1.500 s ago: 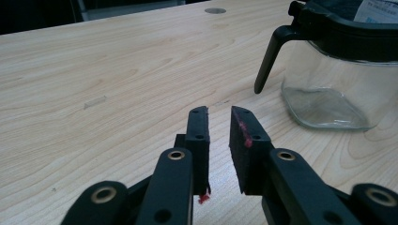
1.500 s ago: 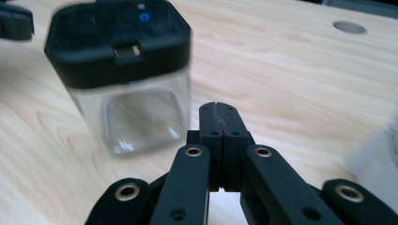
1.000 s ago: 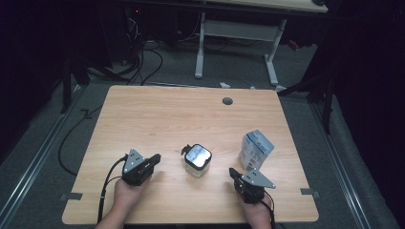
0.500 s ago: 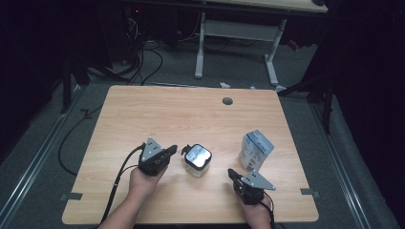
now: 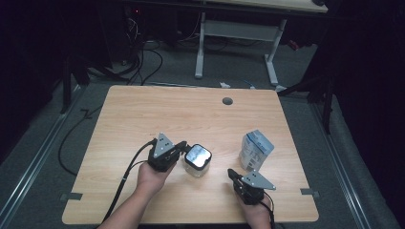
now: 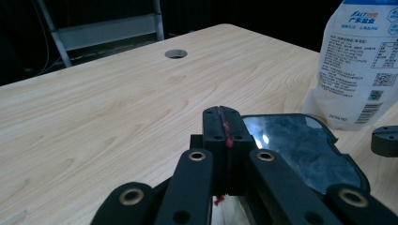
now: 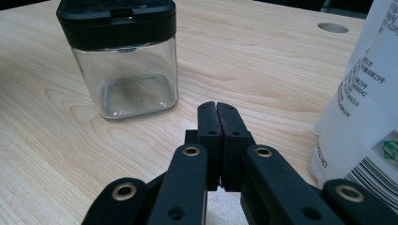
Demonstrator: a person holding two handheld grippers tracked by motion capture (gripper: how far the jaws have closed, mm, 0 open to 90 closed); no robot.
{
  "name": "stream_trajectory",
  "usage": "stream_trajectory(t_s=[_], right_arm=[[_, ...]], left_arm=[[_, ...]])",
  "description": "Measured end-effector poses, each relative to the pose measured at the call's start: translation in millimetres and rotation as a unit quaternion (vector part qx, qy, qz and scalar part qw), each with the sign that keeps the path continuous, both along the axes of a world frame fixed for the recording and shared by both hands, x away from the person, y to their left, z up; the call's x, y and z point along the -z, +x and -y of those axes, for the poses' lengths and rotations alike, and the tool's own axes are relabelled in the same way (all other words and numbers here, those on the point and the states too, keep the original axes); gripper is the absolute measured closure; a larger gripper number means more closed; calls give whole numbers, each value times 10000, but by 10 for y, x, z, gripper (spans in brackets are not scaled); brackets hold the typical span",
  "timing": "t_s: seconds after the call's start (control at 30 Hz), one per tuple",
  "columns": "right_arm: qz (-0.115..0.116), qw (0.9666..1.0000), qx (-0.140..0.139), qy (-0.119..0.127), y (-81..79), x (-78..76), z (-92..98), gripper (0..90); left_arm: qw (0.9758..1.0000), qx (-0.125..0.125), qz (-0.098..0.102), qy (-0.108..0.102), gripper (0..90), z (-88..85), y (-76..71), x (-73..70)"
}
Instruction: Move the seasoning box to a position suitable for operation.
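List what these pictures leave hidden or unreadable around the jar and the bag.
- Jar body: left gripper view, hidden under its own lid and behind the left hand-held gripper.
- Bag: right gripper view, cut off by the right edge.
- Bag print: high view, too small to read.

Your jar [image 5: 197, 161] is a small square one of clear glass, empty, with a black lid [image 6: 300, 150] whose glossy top catches the light. It stands upright on the worktop [image 5: 143, 114], lid on, toward the near edge and roughly midway across. Your salt bag [image 5: 255, 150] is a white pouch with blue print, a barcode and a QR code. It stands upright to the right of the jar, near but not touching.
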State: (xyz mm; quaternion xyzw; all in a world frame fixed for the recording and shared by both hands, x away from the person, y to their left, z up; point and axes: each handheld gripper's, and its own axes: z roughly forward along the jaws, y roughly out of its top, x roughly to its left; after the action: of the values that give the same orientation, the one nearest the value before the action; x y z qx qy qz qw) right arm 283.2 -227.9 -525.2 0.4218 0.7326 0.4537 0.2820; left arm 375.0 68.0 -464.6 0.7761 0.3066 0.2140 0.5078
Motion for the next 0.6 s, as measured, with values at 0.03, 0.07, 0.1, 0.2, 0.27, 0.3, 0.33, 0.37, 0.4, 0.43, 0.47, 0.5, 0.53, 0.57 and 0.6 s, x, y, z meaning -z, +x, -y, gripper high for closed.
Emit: stream_trajectory(t_s=[0.03, 0.07, 0.1, 0.2, 0.27, 0.3, 0.33, 0.37, 0.4, 0.43, 0.47, 0.5, 0.53, 0.57, 0.6], right_arm=[[-4, 10000, -5, 11, 1, 0, 1, 889], [2, 10000, -18, 23, 2, 1, 2, 887], [2, 10000, -18, 23, 2, 1, 2, 887], [-4, 10000, -18, 33, -2, 0, 6, 885], [8, 10000, -28, 40, 0, 0, 9, 885], [-1, 10000, -20, 47, -2, -1, 9, 885], [2, 10000, -31, 47, 2, 0, 8, 885], [2, 10000, -31, 47, 2, 0, 8, 885], [-13, 10000, -42, 38, 2, -1, 7, 885], [-13, 10000, -42, 38, 2, -1, 7, 885], [-14, 10000, -34, 42, 0, -1, 8, 885], [-14, 10000, -34, 42, 0, -1, 8, 885], [7, 10000, -32, 48, 2, 0, 9, 885], [4, 10000, -32, 52, 2, 0, 10, 885], [5, 10000, -31, 55, 3, 0, 11, 885]], left_arm=[[9999, -34, -30, -149, 900, 42, 1, 4], [9993, -74, -108, -359, 900, 83, -5, 13], [9993, -68, -115, -343, 900, 88, 5, 13], [9999, -53, -97, -128, 900, 96, 41, 34], [9999, -62, -101, -114, 900, 100, 43, 39], [9999, -59, -104, -108, 900, 103, 43, 42], [9999, -67, -93, -95, 900, 104, 42, 43], [9999, -65, -92, -93, 900, 103, 43, 44], [9999, -74, -76, -56, 900, 102, 43, 49], [9999, -74, -76, -56, 900, 102, 43, 49], [9999, -76, -92, -59, 900, 102, 49, 61], [9999, -76, -92, -59, 900, 102, 49, 61], [9999, -86, -92, -52, 900, 102, 52, 67], [9999, -94, -90, -33, 900, 104, 55, 74], [9999, -93, -94, -31, 900, 106, 57, 79]])
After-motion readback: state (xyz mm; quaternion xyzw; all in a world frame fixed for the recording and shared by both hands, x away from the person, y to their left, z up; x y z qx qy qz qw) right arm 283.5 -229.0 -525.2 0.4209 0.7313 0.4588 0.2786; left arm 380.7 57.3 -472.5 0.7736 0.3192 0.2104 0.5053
